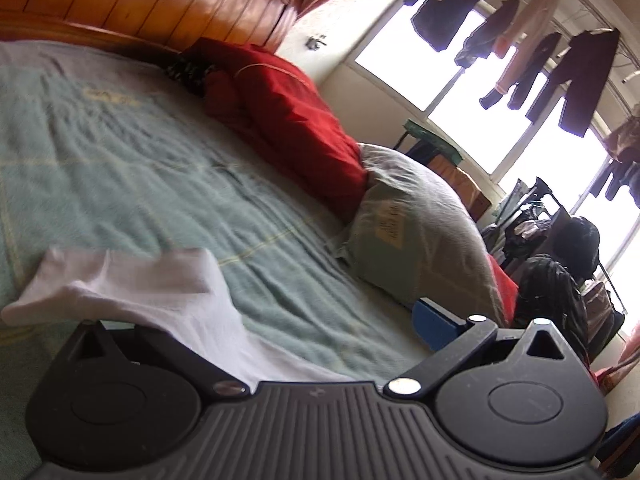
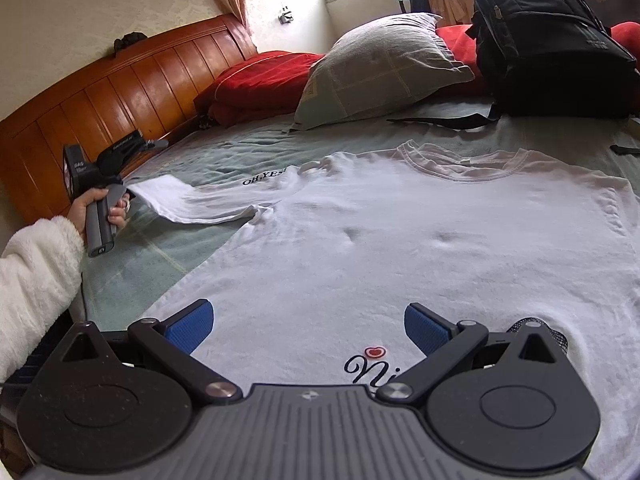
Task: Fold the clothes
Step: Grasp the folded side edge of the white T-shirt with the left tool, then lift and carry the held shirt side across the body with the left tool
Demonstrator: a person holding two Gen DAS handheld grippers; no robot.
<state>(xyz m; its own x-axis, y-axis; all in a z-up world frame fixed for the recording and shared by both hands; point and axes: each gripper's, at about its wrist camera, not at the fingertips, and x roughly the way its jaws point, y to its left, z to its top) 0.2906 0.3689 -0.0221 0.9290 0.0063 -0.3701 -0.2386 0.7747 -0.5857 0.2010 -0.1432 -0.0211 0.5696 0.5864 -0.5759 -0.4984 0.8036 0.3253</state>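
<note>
- A white T-shirt (image 2: 420, 240) is spread flat, front up, on the green bed cover (image 2: 132, 276); its collar is seen at 12 o'clock in the right wrist view and its hem runs off at 6 o'clock.
- One sleeve (image 2: 192, 200) is stretched out toward 9 o'clock, its cuff drawn up against the left claw (image 2: 127, 197), which is gripped by a hand (image 2: 94, 210) in a fluffy white cuff.
- In the left wrist view the sleeve cloth (image 1: 132, 280) is draped over the left finger, so that finger is hidden; only the right blue pad (image 1: 434, 322) is seen, and whether the left claw is clamped on the sleeve cannot be told.
- The right claw (image 2: 308, 326) is held with its jaws wide apart above the lower chest of the shirt, near the printed lettering (image 2: 370, 366); nothing is pinched.
- If the sleeve is only draped and not clamped, it is likely to slip off once it is carried across, and a crooked fold would be left.
- With the body unpinned, the whole shirt could be dragged toward 9 o'clock by a pull on the sleeve, and the chest could be bunched.
- The textured cover may catch the cloth and add wrinkles.
- A black backpack (image 2: 552, 40) and its loose strap (image 2: 444, 120) lie just beyond the collar at 1 o'clock; the strap could be snagged if the shirt is shifted that way.
- A grey pillow (image 2: 380, 64) and red bedding (image 2: 256, 80) lie farther back at 11 o'clock, well apart from the shirt.
</note>
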